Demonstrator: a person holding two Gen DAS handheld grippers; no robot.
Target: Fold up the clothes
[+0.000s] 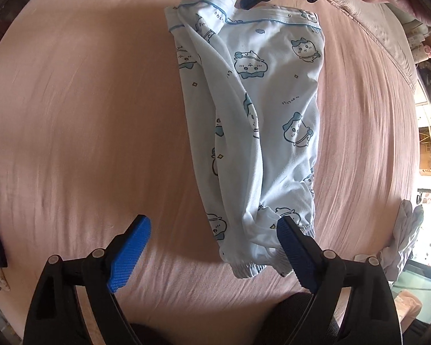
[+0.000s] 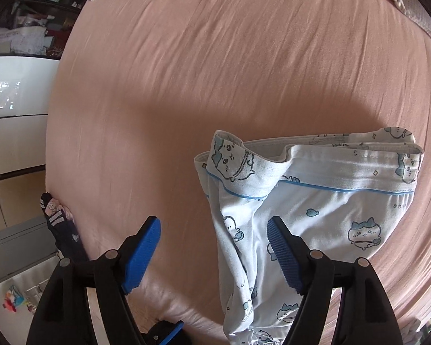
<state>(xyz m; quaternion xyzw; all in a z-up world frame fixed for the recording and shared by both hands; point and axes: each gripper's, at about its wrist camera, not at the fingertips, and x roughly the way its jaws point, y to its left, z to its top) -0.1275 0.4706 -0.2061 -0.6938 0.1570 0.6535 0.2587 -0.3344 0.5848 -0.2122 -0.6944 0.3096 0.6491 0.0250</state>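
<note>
One pair of pajama pants (image 1: pixel 261 120) lies folded on the bed (image 1: pixel 86 115), with two grippers, left (image 1: pixel 212 253) and right (image 2: pixel 214 251), both spread apart over its ends.

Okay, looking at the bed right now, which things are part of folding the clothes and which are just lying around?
Part of the job:
light blue pajama pants
left hand-held gripper
right hand-held gripper

Just lying about:
dark garment at the bed edge
white cloth
pink bedsheet
</note>
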